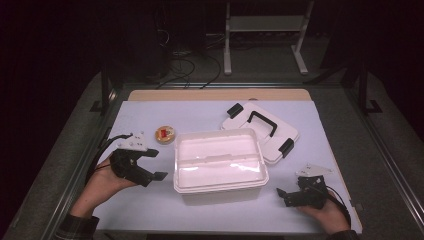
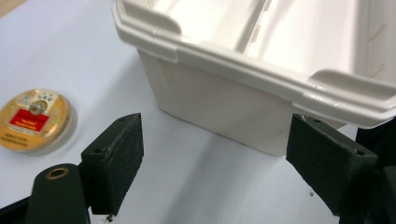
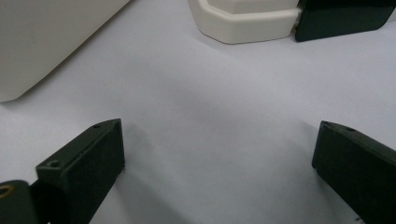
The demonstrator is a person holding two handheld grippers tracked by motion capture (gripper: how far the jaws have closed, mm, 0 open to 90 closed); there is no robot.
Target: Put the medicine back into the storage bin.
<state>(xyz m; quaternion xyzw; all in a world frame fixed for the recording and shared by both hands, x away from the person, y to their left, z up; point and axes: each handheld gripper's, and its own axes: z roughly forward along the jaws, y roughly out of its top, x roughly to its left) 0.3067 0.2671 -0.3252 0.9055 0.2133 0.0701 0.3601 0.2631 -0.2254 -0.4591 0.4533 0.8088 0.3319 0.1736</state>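
Here, open box (image 1: 220,165) between hand-held grippers.

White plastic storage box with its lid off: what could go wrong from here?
1. The open white plastic storage box sits between both open hand-held grippers; a one-sided push might slide it.
2. The white lid with black handle lies touching the box, so moving the box may drag it.

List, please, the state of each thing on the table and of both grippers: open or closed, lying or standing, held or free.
White box: open, upright, empty as far as visible, not held.
Lid: off, lying flat behind the box to its right, handle up.
Round tin: closed, lying flat left of the box, untouched.
Left gripper: open, holding nothing, beside the box.
Right gripper: open, holding nothing.
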